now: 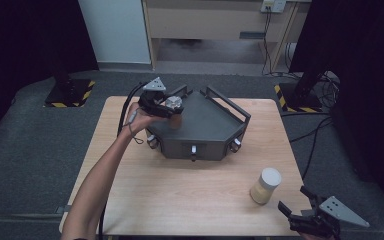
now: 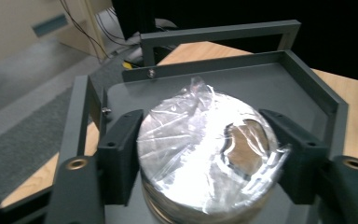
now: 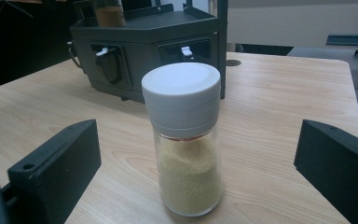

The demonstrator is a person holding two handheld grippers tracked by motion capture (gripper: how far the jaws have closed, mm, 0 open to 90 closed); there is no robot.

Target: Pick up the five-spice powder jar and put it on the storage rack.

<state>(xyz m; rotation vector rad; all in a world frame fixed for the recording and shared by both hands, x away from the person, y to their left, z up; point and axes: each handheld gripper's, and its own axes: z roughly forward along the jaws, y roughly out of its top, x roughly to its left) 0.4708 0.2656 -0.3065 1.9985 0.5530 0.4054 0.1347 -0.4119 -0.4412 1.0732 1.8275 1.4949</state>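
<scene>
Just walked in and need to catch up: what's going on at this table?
A person works with a gripper in each hand. The left gripper has its jaws around a foil-wrapped jar on the dark grey tray; whether the pads press on it is unclear. The right gripper waits open near the table's front corner, facing a white-capped jar of yellow grains standing upright on the wooden table.

From above I see my left gripper (image 1: 172, 107) over the left rear part of the dark grey rack (image 1: 215, 127), jaws around a foil-topped jar (image 1: 174, 111) with brown contents. My right gripper (image 1: 300, 207) sits at the table's (image 1: 180, 190) near right corner, jaws apart. A white-capped jar (image 1: 266, 185) of pale yellow grains stands just beyond it, well apart from the rack
</scene>
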